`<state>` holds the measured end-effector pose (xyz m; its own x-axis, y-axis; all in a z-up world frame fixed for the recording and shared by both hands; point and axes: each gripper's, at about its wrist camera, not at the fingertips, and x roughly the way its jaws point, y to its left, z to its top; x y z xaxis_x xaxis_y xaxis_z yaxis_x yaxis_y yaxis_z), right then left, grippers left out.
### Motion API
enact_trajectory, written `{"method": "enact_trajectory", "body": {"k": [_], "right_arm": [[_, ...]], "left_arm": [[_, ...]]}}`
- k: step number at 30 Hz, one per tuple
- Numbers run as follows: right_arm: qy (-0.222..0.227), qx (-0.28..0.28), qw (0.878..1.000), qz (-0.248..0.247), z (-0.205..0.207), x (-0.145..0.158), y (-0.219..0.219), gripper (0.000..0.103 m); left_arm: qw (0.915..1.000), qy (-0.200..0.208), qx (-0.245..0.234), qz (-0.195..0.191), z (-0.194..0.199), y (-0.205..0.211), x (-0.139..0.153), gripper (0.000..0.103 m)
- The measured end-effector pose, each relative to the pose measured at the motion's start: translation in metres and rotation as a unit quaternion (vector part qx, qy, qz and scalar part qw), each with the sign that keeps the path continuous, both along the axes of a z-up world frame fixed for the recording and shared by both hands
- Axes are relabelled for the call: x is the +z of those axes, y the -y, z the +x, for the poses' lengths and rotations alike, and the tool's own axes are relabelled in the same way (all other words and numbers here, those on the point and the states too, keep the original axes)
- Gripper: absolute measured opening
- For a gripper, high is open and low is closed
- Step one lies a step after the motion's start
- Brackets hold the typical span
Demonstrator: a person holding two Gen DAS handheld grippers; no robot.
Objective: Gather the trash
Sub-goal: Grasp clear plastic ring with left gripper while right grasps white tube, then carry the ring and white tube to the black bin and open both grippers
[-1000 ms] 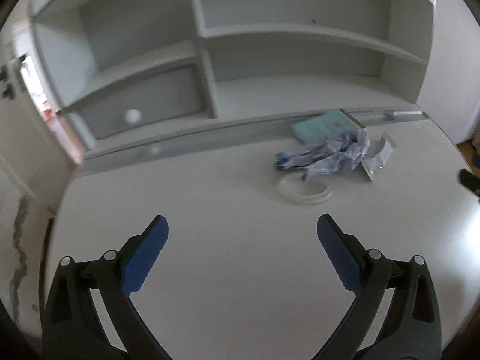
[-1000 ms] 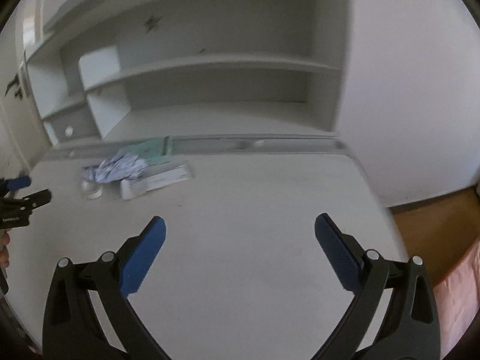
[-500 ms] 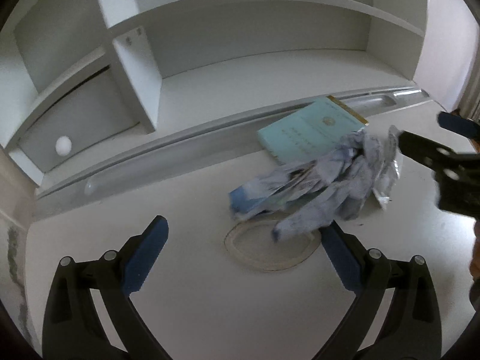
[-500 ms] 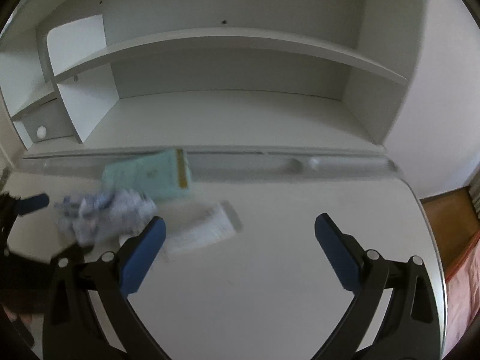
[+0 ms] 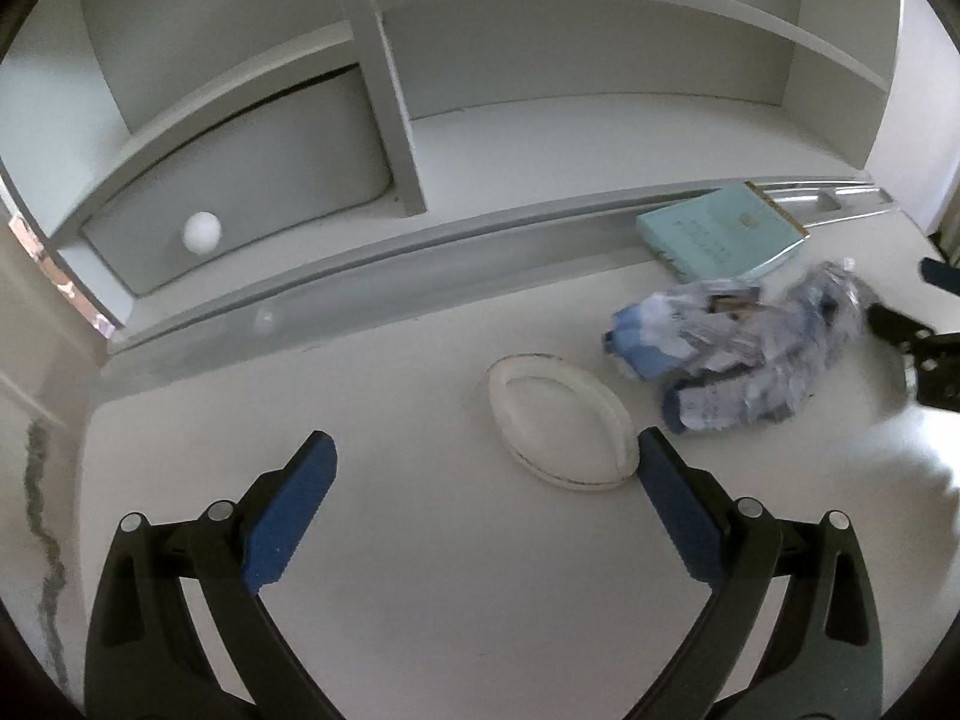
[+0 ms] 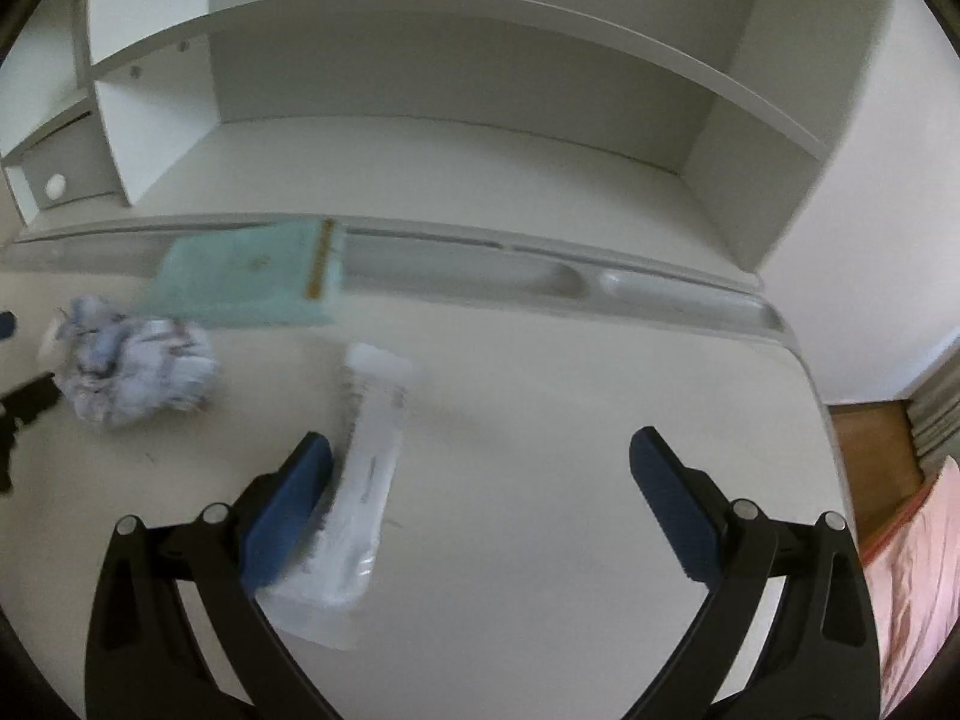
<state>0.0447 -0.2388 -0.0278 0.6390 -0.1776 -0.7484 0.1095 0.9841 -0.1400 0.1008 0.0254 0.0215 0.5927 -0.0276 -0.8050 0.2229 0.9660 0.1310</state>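
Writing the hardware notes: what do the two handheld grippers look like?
Both match: the left gripper and right gripper each have two black, angled, cut-out arms with silver pivot bolts. The jaws end in flat blue ridged pads. No cables, markings or sleeves show.

A white worktop point(image 6: 540, 420) backs onto a white shelf unit point(image 6: 420, 60) with open compartments and a grey drawer point(image 5: 240, 180) bearing a round white knob point(image 5: 202, 230). To the right, white wall point(image 6: 870, 180) meets wooden floor point(image 6: 870, 438).
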Motion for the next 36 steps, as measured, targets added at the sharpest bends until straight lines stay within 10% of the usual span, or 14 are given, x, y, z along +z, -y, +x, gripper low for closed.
{"method": "enact_trajectory", "body": {"k": [9,11,13,16,36], "right_arm": [[-0.010,0.024,0.999,0.040,-0.006,-0.003,0.010,0.096],[-0.010,0.032,0.998,0.048,-0.008,-0.003,0.008,0.094],[-0.011,0.054,0.995,0.084,-0.010,-0.002,0.007,0.074],[-0.012,0.063,0.994,0.088,-0.014,0.004,0.001,0.019],[-0.002,0.070,0.989,0.130,-0.051,0.013,0.012,0.019]], "left_arm": [[0.9997,-0.008,0.001,-0.023,0.003,0.002,-0.002,0.096],[0.9990,-0.017,-0.007,-0.042,0.006,0.000,-0.002,0.079],[0.9989,-0.006,-0.008,-0.046,0.005,-0.004,0.003,0.044],[0.9981,-0.011,-0.015,-0.059,-0.001,-0.005,0.007,0.043],[0.9984,0.032,-0.026,-0.039,-0.035,0.020,0.036,0.043]]}}
